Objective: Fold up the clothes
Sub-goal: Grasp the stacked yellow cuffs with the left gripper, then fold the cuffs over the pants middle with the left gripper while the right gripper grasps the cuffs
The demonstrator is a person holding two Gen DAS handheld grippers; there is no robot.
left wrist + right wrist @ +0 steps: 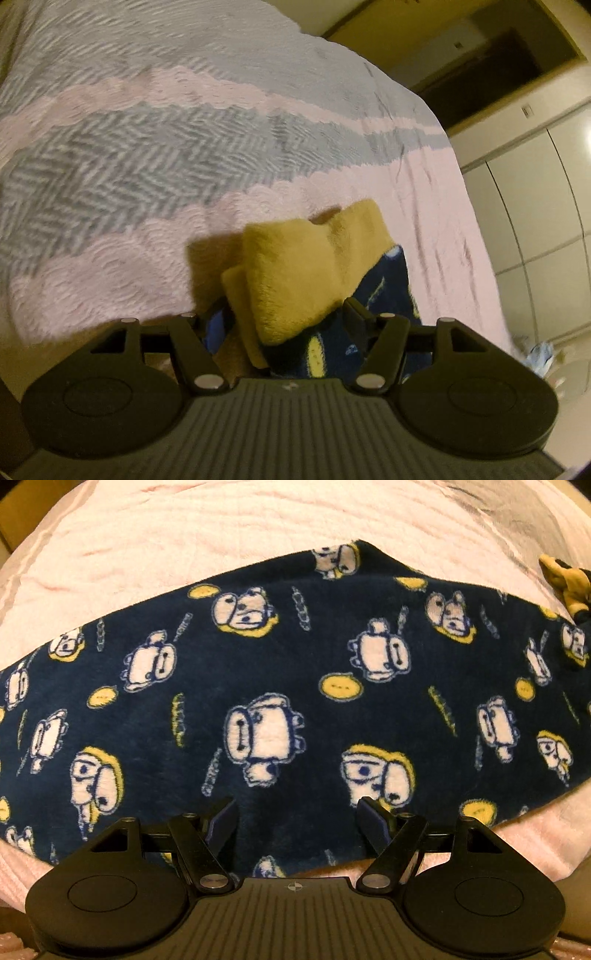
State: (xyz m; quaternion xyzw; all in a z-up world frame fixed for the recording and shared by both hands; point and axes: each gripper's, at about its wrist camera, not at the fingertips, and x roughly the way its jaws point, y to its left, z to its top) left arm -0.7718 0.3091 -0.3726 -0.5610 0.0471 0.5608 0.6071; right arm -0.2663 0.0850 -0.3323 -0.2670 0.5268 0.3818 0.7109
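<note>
A bunched end of the navy cartoon-print fleece garment (306, 288), its mustard lining turned outward, is clamped between the jaws of the left gripper (286, 314), apparently so that end can be carried over as a fold. The rest of the garment (280, 686) is spread flat on the pink bedspread (184, 528). The right gripper (297, 821) is poised just above the cloth with jaws apart and nothing held, likely positioned to pin or pinch the near edge.
</note>
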